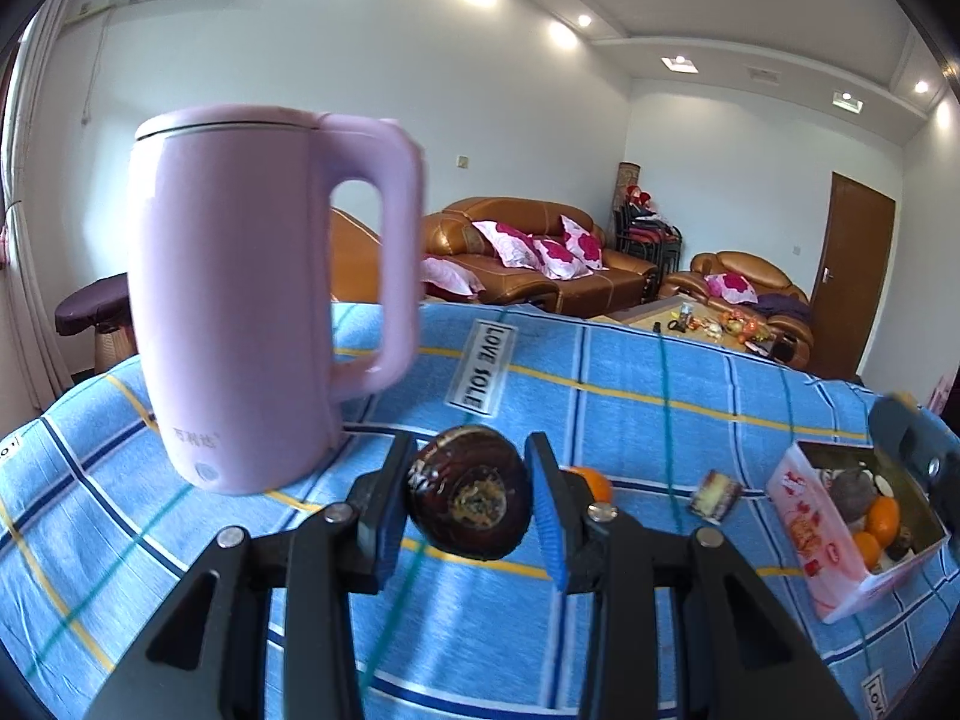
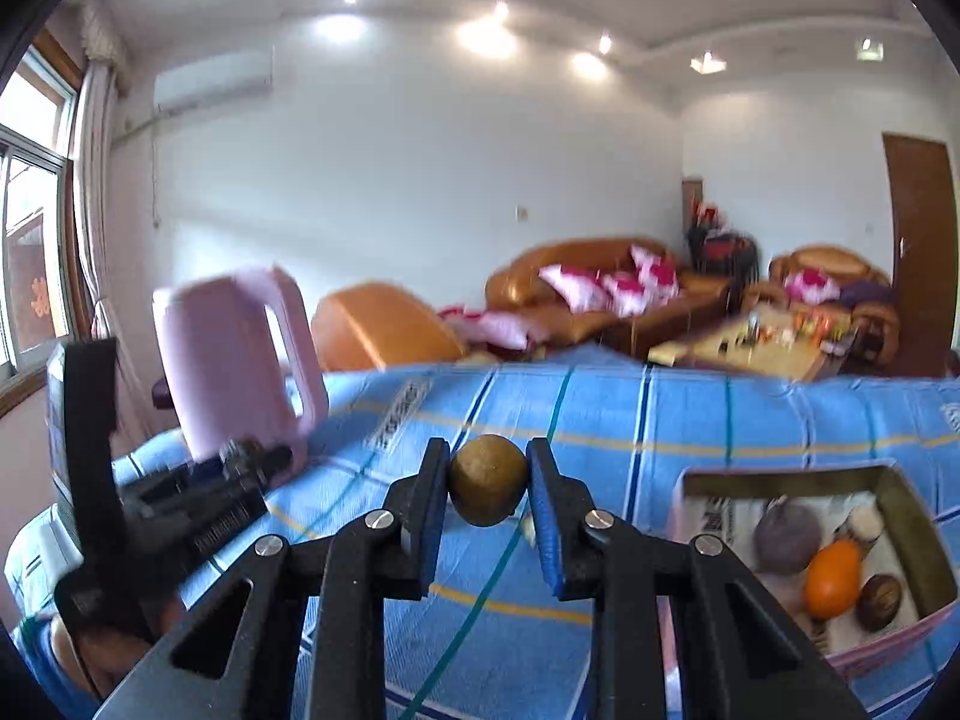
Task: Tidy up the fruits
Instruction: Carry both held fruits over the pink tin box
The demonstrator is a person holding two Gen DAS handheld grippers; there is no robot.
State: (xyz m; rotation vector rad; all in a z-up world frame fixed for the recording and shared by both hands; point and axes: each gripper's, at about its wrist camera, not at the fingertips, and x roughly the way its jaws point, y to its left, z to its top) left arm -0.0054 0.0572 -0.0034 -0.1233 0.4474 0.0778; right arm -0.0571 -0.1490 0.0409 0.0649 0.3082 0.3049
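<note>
A living room with tan leather sofas lies behind a counter covered by a blue plaid cloth (image 1: 630,372). Left tool (image 1: 471,495): clenched on a dark brown, glossy round fruit (image 1: 471,501), held clear of the cloth. Right tool (image 2: 489,480): clenched on an olive-brown round fruit (image 2: 488,477), likewise lifted. The pink-and-white open cardboard box (image 2: 780,474), at four o'clock in the right view, already holds an orange fruit (image 2: 833,577), a purple one and a dark brown one. A lilac plastic kettle (image 1: 240,300) stands at ten o'clock. A small orange (image 1: 591,480) lies on the cloth behind the left tool. Step in hand, by judgement: carrying both fruits. The next move calls for bringing each over the box, lowering it, then releasing.
</note>
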